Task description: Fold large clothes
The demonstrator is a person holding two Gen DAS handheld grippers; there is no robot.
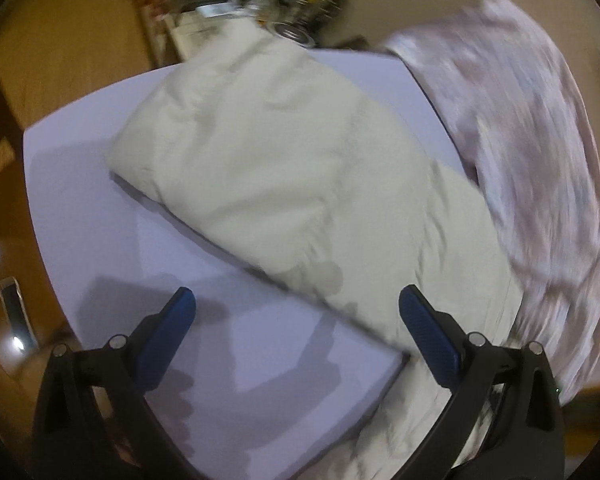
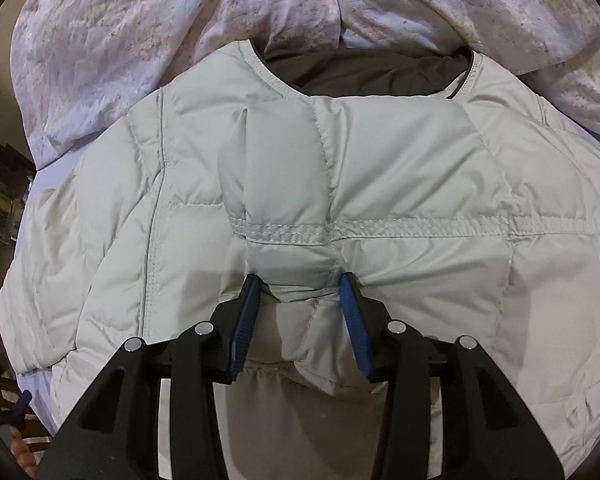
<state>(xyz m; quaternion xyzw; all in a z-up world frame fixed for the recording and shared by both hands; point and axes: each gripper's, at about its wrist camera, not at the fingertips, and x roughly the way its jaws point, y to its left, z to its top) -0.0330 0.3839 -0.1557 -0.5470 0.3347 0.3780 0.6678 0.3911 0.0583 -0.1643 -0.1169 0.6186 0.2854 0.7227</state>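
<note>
Your right gripper (image 2: 298, 286): clamped on a puffy fold of the pale jacket (image 2: 400, 168) spread over the bed (image 2: 40, 188). Your left gripper (image 1: 296, 300): spread apart, empty, above its sleeve (image 1: 268, 152); only there, the floor (image 1: 60, 40).

Pale quilted jacket (image 2: 380, 168) (partly folded), flat

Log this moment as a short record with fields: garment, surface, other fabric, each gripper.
garment: pale quilted jacket, lying flat, neck opening toward the far side in the right wrist view
surface: lavender sheet under the jacket
other fabric: pink mottled bedding beyond the neck opening
right gripper: pinching a bunched fold of the jacket between its pads
left gripper: jaws wide apart, nothing between them, above the sheet beside the jacket's edge
</note>
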